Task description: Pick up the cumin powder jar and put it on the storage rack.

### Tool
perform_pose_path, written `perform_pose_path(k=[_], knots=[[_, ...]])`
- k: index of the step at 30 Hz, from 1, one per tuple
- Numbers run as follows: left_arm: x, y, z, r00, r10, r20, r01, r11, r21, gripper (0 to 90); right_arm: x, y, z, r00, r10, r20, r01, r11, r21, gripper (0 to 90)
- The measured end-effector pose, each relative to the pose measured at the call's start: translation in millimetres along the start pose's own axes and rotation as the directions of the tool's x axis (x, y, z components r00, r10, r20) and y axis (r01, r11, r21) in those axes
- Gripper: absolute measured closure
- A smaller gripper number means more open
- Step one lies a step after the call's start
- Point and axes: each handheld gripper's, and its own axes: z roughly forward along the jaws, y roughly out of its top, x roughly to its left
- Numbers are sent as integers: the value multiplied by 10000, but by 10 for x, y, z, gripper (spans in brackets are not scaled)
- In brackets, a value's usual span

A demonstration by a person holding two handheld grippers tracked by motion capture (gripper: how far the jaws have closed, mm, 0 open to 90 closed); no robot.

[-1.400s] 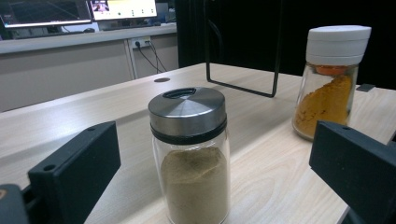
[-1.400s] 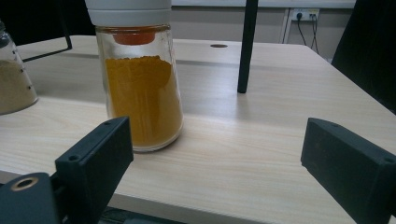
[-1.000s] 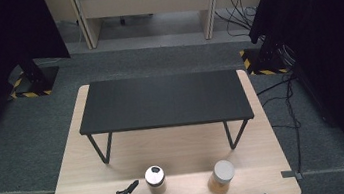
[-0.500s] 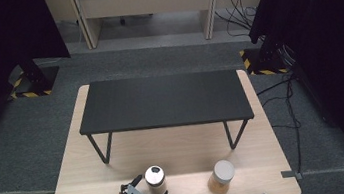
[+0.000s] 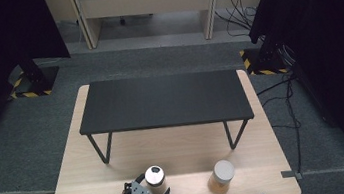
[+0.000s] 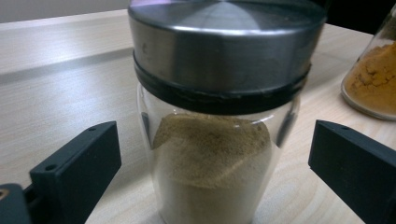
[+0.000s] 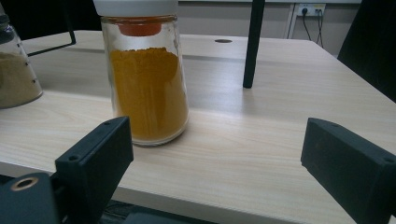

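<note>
Glass spice jar (image 6: pixel 217 140), rigid, slick, breakable: best pinched mid-body below steel lid (image 6: pixel 224 44); left claw (image 6: pixel 210 182) spread around, untouching.

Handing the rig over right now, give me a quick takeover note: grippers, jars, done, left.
Left gripper: open, jaws on either side of the steel-lidded spice jar of tan powder, not touching it.
Right gripper: open, at the table's near edge, aimed just right of the white-capped jar of orange powder, holding nothing.
Both jars stand upright on the wooden table, in front of the black shelf.
Done: left approach only.
Left: probably close on the tan jar, lift it; nothing has been gripped yet.
</note>
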Motion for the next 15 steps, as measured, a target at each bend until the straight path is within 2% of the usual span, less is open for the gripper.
perform_pose_path(k=[11, 15], knots=[[0, 54, 38, 9990, -421, -133, 425, 9986, 314, 90, 3, 2, 0, 10000, -51, -53, 51, 10000, -5, 94], [0, 76, 60, 9989, -455, -111, 460, 9977, 490, 115, 2, 1, -1, 10000, -45, -59, 45, 10000, -10, 94]])
